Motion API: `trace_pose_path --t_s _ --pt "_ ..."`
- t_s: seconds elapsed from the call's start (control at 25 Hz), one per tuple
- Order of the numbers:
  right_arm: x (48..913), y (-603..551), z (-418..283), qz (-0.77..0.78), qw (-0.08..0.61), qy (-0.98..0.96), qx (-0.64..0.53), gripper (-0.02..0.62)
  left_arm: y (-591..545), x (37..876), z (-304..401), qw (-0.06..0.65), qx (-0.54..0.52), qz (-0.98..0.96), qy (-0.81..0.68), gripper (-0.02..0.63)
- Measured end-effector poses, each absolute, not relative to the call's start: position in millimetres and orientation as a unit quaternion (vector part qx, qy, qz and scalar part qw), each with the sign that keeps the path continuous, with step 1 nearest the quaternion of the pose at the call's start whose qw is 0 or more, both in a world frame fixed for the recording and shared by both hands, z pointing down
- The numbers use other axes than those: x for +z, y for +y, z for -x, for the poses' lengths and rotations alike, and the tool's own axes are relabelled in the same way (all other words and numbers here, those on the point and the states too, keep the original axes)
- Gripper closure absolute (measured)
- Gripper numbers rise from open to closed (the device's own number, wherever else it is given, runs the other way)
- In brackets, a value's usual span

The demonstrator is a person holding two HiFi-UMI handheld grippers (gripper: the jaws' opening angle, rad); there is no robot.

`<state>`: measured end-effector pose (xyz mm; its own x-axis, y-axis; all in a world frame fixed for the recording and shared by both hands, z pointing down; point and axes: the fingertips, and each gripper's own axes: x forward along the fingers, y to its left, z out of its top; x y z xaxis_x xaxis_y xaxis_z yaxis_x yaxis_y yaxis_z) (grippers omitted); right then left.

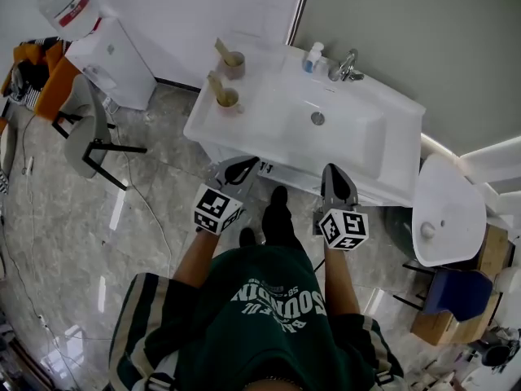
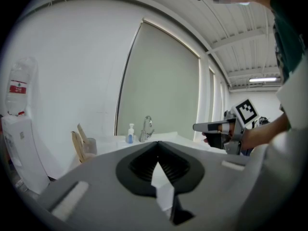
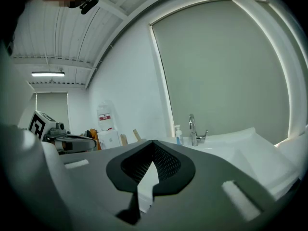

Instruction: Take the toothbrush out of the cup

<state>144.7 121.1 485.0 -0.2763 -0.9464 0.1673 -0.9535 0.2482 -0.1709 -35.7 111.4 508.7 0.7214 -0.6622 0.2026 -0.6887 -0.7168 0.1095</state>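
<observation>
Two cups stand on the left end of the white sink counter (image 1: 269, 141): the far cup (image 1: 235, 63) and the near cup (image 1: 229, 98), each with a wooden toothbrush (image 1: 216, 86) leaning out of it. My left gripper (image 1: 242, 164) is shut and empty just short of the counter's front edge, below the near cup. My right gripper (image 1: 332, 171) is also shut and empty, level with it in front of the basin. In the left gripper view the cups and a toothbrush (image 2: 77, 146) stand ahead at the left, far from the jaws.
A tap (image 1: 348, 65) and a soap bottle (image 1: 313, 55) sit at the back of the basin. A water dispenser (image 1: 102, 43) and a chair (image 1: 85, 129) stand to the left. A white round fixture (image 1: 444, 210) is at the right.
</observation>
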Motion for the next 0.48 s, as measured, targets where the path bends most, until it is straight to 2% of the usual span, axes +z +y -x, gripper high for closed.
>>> trace_pose_path --t_s 0.48 --pt "477 -42 -135 -0.521 0.019 -0.845 0.122 0.594 -18 506 34 0.096 0.080 -0.891 -0.436 0.557"
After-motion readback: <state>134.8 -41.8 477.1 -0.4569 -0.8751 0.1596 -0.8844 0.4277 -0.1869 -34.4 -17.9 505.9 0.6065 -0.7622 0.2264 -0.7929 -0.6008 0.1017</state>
